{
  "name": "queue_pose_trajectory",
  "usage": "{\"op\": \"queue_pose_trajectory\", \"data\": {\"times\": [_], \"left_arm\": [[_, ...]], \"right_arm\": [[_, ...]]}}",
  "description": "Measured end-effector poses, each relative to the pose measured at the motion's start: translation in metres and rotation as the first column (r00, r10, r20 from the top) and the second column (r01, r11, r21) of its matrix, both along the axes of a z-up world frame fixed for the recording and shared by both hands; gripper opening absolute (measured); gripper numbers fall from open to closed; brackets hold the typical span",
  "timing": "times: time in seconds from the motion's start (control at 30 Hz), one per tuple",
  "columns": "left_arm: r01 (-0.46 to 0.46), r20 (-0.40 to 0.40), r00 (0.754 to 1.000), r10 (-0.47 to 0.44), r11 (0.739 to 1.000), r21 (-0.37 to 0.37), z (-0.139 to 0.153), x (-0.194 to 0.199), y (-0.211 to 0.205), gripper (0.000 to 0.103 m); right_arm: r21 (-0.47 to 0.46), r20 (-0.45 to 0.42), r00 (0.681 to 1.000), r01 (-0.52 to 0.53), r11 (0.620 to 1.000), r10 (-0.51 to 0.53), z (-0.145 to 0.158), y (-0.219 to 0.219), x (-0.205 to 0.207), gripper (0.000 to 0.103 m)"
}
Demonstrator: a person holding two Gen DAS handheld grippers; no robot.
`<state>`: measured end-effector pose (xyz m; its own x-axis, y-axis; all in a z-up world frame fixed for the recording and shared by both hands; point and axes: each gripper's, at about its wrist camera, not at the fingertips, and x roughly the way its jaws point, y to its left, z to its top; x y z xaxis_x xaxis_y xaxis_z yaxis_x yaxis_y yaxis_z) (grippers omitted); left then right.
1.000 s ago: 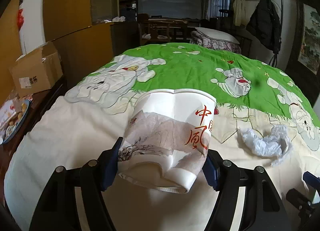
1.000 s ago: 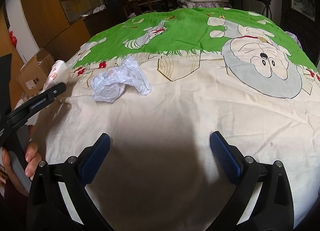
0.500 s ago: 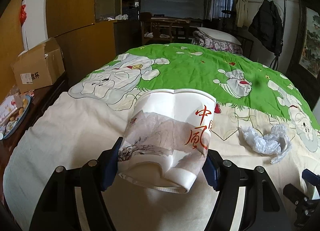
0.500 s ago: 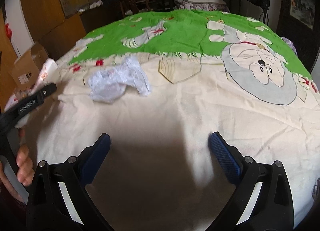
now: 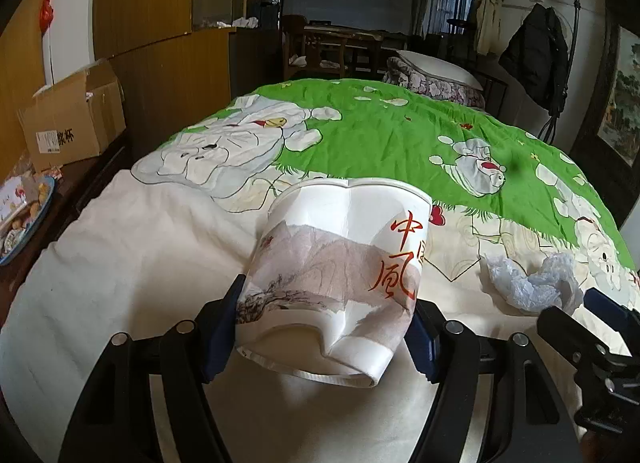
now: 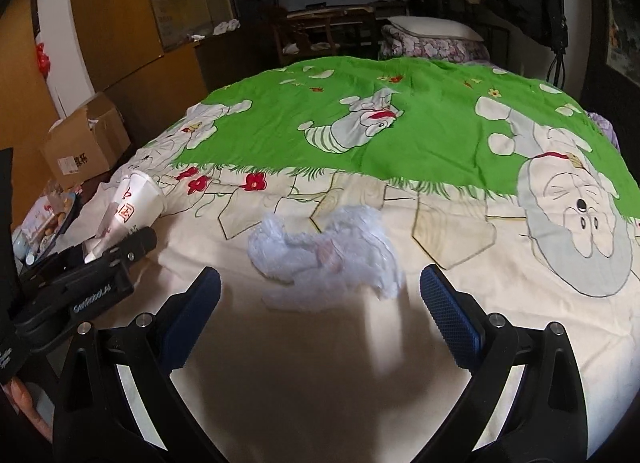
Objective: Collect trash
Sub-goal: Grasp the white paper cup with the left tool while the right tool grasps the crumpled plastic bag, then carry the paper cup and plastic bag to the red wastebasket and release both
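Observation:
My left gripper point(image 5: 324, 327) is shut on a crushed white paper cup point(image 5: 340, 263) with a grey landscape print and red characters, held above the bed. The cup also shows in the right wrist view point(image 6: 132, 207) at the far left. A crumpled clear plastic wrapper point(image 6: 320, 259) lies on the cream part of the bedspread, just ahead of my open, empty right gripper point(image 6: 320, 311), between the lines of its fingers. The wrapper also shows in the left wrist view point(image 5: 528, 283) at the right, with the right gripper's tip point(image 5: 600, 323) beside it.
The bed has a green and cream cartoon bedspread point(image 5: 400, 135). A cardboard box point(image 5: 72, 123) and a plate of snacks point(image 5: 24, 215) sit on a dark sideboard to the left. A coat rack point(image 5: 536, 51) and a folded quilt point(image 5: 436, 75) stand beyond the bed.
My right gripper has turned left and moved toward the wrapper, which now sits centred just ahead of its fingers. My left gripper keeps holding the cup, shifted slightly.

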<state>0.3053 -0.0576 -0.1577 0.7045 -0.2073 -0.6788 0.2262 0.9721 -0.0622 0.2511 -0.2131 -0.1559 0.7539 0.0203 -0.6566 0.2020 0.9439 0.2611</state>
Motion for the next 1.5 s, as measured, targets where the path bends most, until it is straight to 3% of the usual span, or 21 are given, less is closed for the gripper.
{"op": "queue_pose_trajectory", "data": {"times": [0.63, 0.67, 0.7, 0.8, 0.87, 1.17, 1.5], "left_arm": [[0.002, -0.048, 0.999, -0.004, 0.999, -0.033, -0.011, 0.009, 0.003, 0.07], [0.003, -0.049, 0.999, -0.005, 0.999, -0.033, -0.011, 0.01, 0.003, 0.07], [0.005, -0.051, 0.999, -0.007, 0.999, -0.034, -0.012, 0.01, 0.002, 0.07], [0.011, -0.046, 0.999, -0.012, 0.999, -0.032, -0.011, 0.009, 0.002, 0.07], [0.016, -0.04, 0.999, -0.017, 0.999, -0.027, -0.007, 0.006, 0.001, 0.07], [0.007, 0.004, 1.0, -0.006, 0.999, -0.049, 0.037, -0.045, 0.026, 0.07], [-0.032, 0.173, 0.984, 0.038, 0.999, -0.038, 0.108, -0.141, 0.058, 0.07]], "right_arm": [[0.007, -0.027, 0.999, 0.017, 1.0, -0.017, -0.016, 0.001, 0.026, 0.095], [0.011, -0.031, 0.999, 0.017, 1.0, -0.017, -0.017, 0.0, 0.027, 0.083], [0.011, -0.044, 0.999, 0.024, 1.0, -0.024, -0.019, 0.0, 0.029, 0.062], [0.022, -0.036, 0.999, 0.038, 0.999, -0.037, -0.018, -0.004, 0.026, 0.037], [0.027, -0.024, 0.999, 0.038, 0.999, -0.037, -0.013, -0.005, 0.021, 0.032], [0.053, 0.119, 0.993, 0.01, 0.999, -0.017, 0.048, -0.002, -0.038, 0.031], [-0.001, 0.302, 0.951, -0.067, 0.998, 0.064, 0.12, 0.039, -0.131, 0.031]]}}
